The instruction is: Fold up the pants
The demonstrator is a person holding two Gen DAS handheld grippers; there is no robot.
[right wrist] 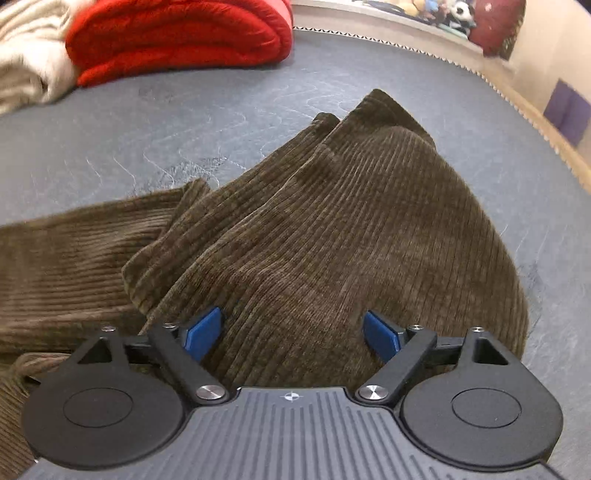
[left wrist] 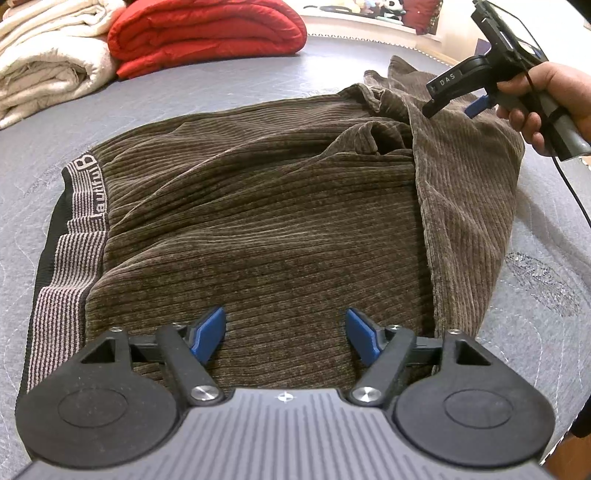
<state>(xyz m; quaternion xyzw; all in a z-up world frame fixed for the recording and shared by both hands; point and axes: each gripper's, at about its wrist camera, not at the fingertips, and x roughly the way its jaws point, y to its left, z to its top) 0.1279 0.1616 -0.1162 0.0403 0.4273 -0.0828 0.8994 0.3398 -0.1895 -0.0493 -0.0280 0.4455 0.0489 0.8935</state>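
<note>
Brown corduroy pants (left wrist: 266, 206) lay folded over on a grey quilted mattress (left wrist: 207, 92), their striped waistband (left wrist: 74, 229) toward the mattress's left side in the left wrist view and the leg ends (right wrist: 369, 122) reaching toward its far right edge. One layer of cloth was doubled back along the right side of the garment, leaving a loose ridge and a dark pocket of shadow near the top of the fold.

The left gripper (left wrist: 286, 334) hung over the near part of the pants with its blue pads (left wrist: 208, 334) spread wide apart, nothing pinched between them; whether the pads touched the fabric below could not be told. The right gripper (right wrist: 293, 334) stood likewise spread above the folded leg section, its blue pads (right wrist: 203, 332) apart and gripping no cloth. In the left wrist view the same right gripper appeared at the upper right, held in a person's hand (left wrist: 546, 110) above the far corner of the pants, a thin black cable (left wrist: 572, 188) trailing from it.

At the mattress's far left corner sat a folded red quilt (left wrist: 207, 33) beside a cream blanket (left wrist: 44, 62). A shelf of soft toys (right wrist: 436, 11) ran along the wall beyond the far edge.
</note>
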